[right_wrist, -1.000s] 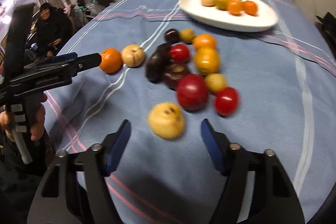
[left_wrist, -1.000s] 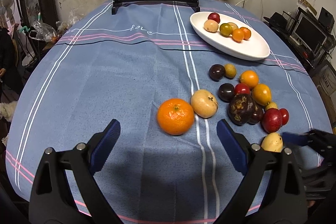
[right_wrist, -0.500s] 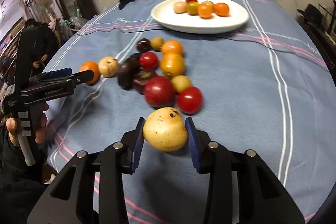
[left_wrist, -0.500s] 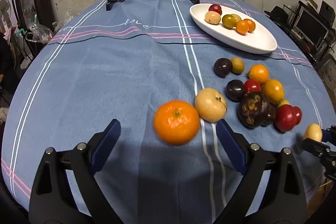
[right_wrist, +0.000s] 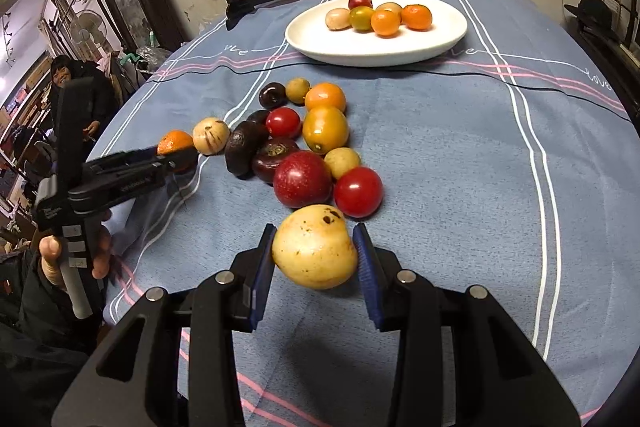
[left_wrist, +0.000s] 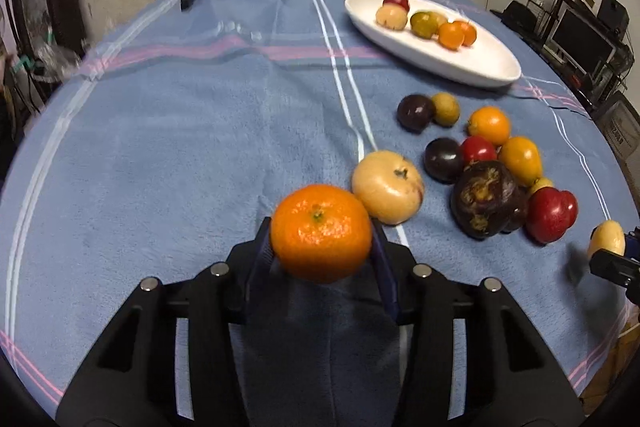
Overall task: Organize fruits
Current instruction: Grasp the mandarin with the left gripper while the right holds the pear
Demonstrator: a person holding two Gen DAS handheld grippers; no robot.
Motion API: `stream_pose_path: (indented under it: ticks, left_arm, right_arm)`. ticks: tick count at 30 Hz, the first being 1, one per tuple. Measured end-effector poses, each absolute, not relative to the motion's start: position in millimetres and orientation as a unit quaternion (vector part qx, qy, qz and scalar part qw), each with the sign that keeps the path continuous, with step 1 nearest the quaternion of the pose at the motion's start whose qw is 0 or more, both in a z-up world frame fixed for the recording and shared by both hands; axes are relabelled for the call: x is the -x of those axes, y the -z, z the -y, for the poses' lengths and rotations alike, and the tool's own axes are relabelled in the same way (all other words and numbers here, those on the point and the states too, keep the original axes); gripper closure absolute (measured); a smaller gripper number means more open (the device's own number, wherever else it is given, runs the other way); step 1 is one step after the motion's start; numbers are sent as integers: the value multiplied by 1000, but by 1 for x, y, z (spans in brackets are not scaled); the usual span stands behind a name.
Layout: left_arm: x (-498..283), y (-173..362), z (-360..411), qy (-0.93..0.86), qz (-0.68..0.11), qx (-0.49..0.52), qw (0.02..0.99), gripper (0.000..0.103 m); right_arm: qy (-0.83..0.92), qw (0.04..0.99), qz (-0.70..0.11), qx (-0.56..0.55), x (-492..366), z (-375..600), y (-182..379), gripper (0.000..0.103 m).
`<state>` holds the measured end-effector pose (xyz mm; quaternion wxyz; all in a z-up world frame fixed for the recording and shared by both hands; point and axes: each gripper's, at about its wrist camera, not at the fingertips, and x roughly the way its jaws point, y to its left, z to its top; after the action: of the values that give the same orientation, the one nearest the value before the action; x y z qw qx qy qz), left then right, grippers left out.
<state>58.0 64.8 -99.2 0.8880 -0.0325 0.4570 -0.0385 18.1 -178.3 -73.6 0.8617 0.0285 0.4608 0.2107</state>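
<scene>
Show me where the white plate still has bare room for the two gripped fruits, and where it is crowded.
The white plate is bare along its near rim and at both ends; its six fruits bunch toward the far edge. The tablecloth right of the loose fruit pile is an open lane to it. The left gripper has just closed on the orange; the right gripper holds the yellow fruit.

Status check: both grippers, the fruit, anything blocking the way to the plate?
Left gripper just closed on the orange. Right gripper shut on the yellow fruit. Loose fruit pile sits between grippers and white plate.
</scene>
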Motion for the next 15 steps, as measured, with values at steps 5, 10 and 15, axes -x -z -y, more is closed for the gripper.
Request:
stream_pose_path:
  ticks: [5, 10, 15]
  left_arm:
    - [-49, 92, -69, 42, -445, 59, 893, 59]
    - [-31, 69, -62, 58, -430, 60, 899, 59]
    - [-24, 54, -48, 75, -420, 48, 903, 59]
  right_arm:
    - [-206, 865, -456, -22, -16, 179, 69, 64]
    - [-207, 869, -449, -17, -17, 176, 66, 64]
    - [-211, 870, -445, -17, -21, 174, 64, 64]
